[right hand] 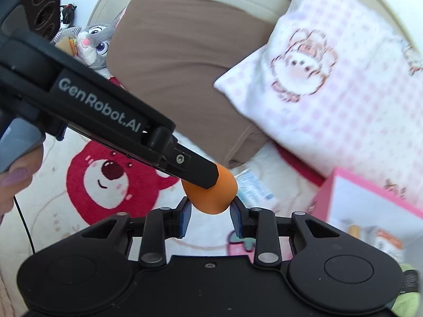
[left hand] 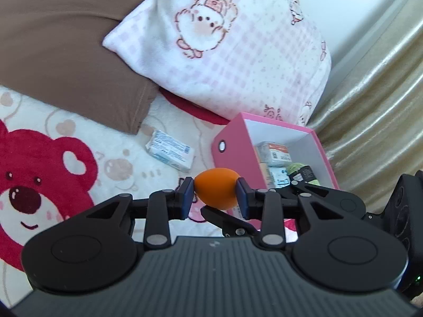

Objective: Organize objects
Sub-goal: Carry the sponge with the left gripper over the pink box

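An orange egg-shaped sponge (left hand: 216, 190) is clamped between the blue pads of my left gripper (left hand: 214, 194), held above the bed. In the right wrist view the same sponge (right hand: 211, 194) sits between the fingers of my right gripper (right hand: 210, 212), which stand close around it; the left gripper's finger (right hand: 195, 170) presses on it from the upper left. A pink box (left hand: 230, 148) with white inside stands right of the sponge and holds small cartons (left hand: 273, 153) and a green yarn ball (left hand: 297, 167). A white tissue pack (left hand: 170, 150) lies on the blanket.
A bear-print blanket (left hand: 34, 185) covers the bed. A brown pillow (left hand: 66, 52) and a pink checked pillow (left hand: 224, 52) lie behind. A gold curtain (left hand: 378, 105) hangs at the right. A grey rabbit plush (right hand: 93, 45) sits at the far left.
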`<action>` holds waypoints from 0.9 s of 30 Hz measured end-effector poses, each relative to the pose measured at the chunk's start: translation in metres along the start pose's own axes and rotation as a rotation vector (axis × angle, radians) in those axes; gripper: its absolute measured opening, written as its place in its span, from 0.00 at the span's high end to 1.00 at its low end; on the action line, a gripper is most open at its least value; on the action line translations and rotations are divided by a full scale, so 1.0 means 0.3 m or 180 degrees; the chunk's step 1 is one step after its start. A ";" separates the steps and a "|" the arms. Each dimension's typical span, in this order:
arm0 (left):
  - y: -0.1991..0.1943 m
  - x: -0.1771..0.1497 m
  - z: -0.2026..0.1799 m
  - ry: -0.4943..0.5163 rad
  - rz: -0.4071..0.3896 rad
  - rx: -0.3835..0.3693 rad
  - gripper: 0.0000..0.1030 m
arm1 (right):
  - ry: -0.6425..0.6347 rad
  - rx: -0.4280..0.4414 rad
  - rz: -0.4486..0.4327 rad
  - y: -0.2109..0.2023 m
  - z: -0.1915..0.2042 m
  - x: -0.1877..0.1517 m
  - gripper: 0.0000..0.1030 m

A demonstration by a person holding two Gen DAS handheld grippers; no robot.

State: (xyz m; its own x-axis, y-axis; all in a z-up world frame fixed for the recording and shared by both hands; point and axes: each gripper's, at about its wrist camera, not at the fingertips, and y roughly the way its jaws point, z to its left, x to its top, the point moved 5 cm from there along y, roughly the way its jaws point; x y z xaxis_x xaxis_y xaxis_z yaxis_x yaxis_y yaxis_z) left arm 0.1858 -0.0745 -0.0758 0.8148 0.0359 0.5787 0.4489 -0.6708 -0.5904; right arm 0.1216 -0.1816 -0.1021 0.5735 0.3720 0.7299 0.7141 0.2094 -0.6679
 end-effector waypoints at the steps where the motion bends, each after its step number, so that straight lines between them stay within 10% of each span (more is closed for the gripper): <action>1: -0.003 0.002 -0.026 0.0013 -0.0006 -0.0034 0.68 | -0.0053 -0.0047 -0.0024 -0.023 -0.010 -0.002 0.64; 16: 0.062 0.099 -0.356 0.0419 -0.0075 -0.0065 0.68 | 0.0117 -0.0456 -0.0285 -0.194 -0.239 -0.004 0.64; 27: 0.413 0.112 -0.499 0.0300 0.0310 -0.0297 0.67 | 0.1059 -0.0618 -0.0025 -0.154 -0.549 -0.160 0.64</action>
State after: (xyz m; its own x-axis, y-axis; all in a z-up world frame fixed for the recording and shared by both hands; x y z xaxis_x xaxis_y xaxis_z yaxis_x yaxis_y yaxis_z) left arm 0.2139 -0.2672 -0.0451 0.8127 -0.0993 0.5742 0.3299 -0.7338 -0.5939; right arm 0.1270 -0.3581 -0.0822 0.6439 0.0507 0.7634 0.7634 0.0241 -0.6455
